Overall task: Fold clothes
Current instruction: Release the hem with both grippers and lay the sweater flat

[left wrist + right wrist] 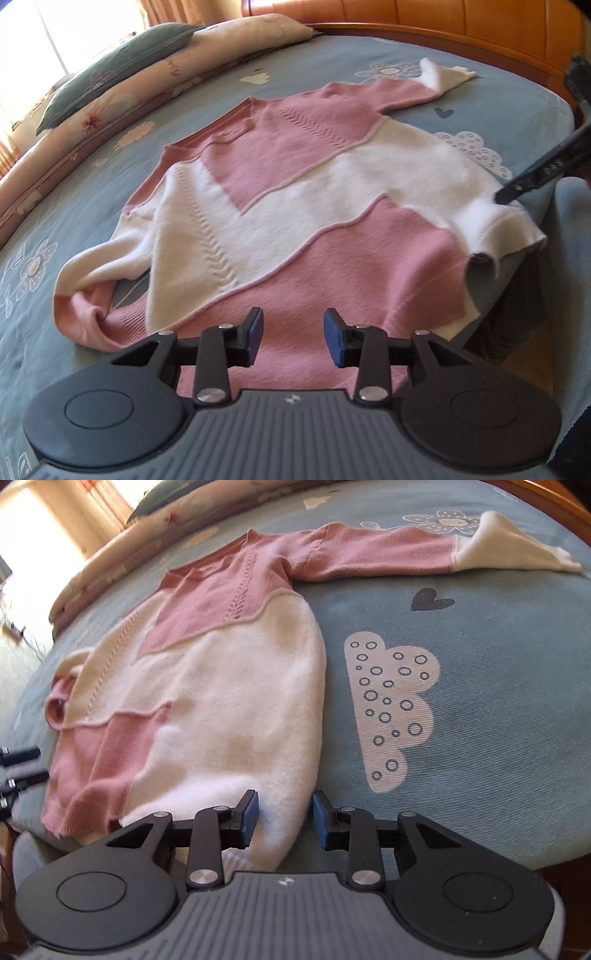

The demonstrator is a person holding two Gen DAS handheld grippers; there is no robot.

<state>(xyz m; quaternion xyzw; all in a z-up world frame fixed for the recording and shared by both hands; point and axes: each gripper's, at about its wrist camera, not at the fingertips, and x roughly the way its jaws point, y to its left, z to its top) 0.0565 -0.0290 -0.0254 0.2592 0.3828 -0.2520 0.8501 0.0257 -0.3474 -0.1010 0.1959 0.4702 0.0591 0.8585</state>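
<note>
Your pink and white sweater (295, 206) lies flat on the bed (406, 55), front up, hem at the bed's near edge. Your left tool (293, 338) and right tool (284, 819) hover spread above the hem, pinching nothing

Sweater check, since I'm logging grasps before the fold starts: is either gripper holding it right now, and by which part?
Nothing is held. The left gripper is open over the sweater hem; the right gripper is open around its white bottom corner.

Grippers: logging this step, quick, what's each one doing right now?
Left gripper: jaws open, holding nothing, above the sweater hem.
Right gripper: jaws open, sweater's corner between them, not clamped.
</note>
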